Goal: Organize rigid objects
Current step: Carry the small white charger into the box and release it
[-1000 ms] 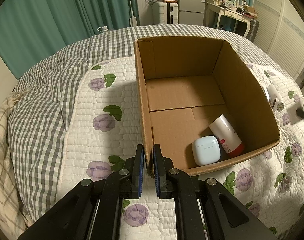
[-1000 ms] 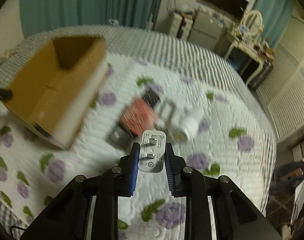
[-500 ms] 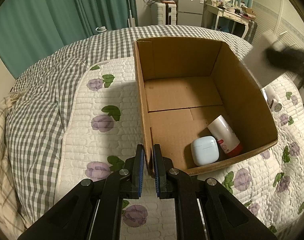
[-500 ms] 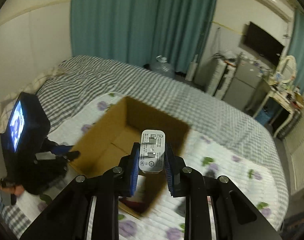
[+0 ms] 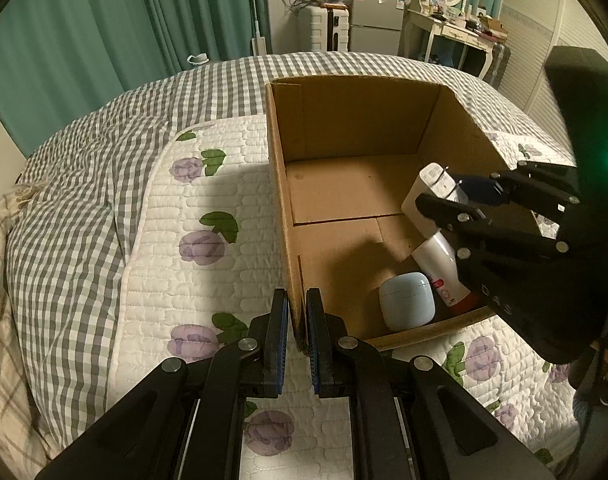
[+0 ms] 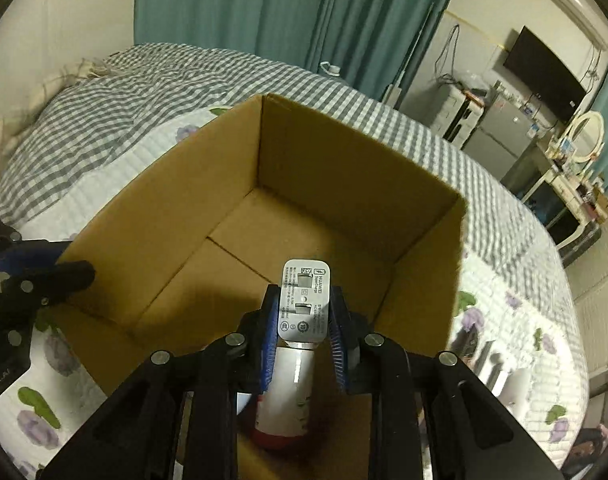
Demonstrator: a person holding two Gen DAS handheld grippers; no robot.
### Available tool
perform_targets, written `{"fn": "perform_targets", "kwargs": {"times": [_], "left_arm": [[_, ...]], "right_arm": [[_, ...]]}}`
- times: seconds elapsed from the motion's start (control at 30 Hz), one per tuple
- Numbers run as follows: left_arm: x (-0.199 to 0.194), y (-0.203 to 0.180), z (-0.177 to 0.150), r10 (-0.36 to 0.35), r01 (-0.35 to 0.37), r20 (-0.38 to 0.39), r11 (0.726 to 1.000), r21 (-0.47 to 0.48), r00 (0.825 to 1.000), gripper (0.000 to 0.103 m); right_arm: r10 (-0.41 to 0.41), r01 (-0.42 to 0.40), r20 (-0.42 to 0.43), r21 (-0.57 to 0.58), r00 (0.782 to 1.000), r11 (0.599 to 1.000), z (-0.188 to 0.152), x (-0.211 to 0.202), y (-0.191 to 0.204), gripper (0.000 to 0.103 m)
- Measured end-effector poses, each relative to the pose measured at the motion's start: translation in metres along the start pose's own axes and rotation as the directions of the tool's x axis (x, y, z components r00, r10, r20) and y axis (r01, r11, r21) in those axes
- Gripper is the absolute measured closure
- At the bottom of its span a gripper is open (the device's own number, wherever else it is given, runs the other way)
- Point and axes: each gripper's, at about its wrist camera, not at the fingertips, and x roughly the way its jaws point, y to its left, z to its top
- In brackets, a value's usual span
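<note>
An open cardboard box [image 5: 356, 120] sits on the quilted bed. My left gripper [image 5: 296, 336] is shut on the box's near left wall, one finger inside and one outside. My right gripper [image 6: 304, 320] is shut on a white charger plug [image 6: 304, 292] and hangs over the inside of the box [image 6: 324, 152]. From the left wrist view the charger [image 5: 426, 192] and right gripper [image 5: 454, 196] are above the box's right half. On the box floor lie a white earbud case [image 5: 406, 300] and a white tube with a red cap [image 5: 440, 264], which shows directly below the charger [image 6: 288, 392].
Blurred small items [image 6: 480, 360] lie on the floral quilt to the right of the box. The checked bedspread [image 5: 84, 200] spreads left and behind. Teal curtains, a fridge and a dressing table stand at the far wall.
My right gripper has carried the charger from above the loose items on the quilt to over the inside of the box. The left gripper has kept still on the box wall.
</note>
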Motion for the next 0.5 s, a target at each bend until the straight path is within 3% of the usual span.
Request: {"fn": "perform_targets", "kwargs": {"times": [0.1,0.17,0.33,0.5], "left_arm": [[0.000,0.000,0.000,0.003,-0.003,-0.002,1.000,0.001,1.000,0.094],[0.000,-0.001,0.000,0.006,-0.006,-0.002,1.000,-0.001,1.000,0.094],[0.000,-0.001,0.000,0.016,-0.016,-0.007,1.000,-0.001,1.000,0.094],[-0.001,-0.001,0.000,0.024,-0.024,-0.009,1.000,0.001,1.000,0.094]], "right_arm": [[0.051,-0.051,0.010,0.023,0.999,0.998,-0.005,-0.008,-0.004,0.073],[0.065,-0.066,0.032,0.039,0.997,0.997,-0.006,-0.018,-0.009,0.046],[0.084,-0.098,0.113,0.122,0.990,0.988,-0.010,-0.056,-0.042,0.040],[0.004,-0.036,0.171,0.183,0.985,0.983,-0.026,-0.096,-0.081,0.031]]}}
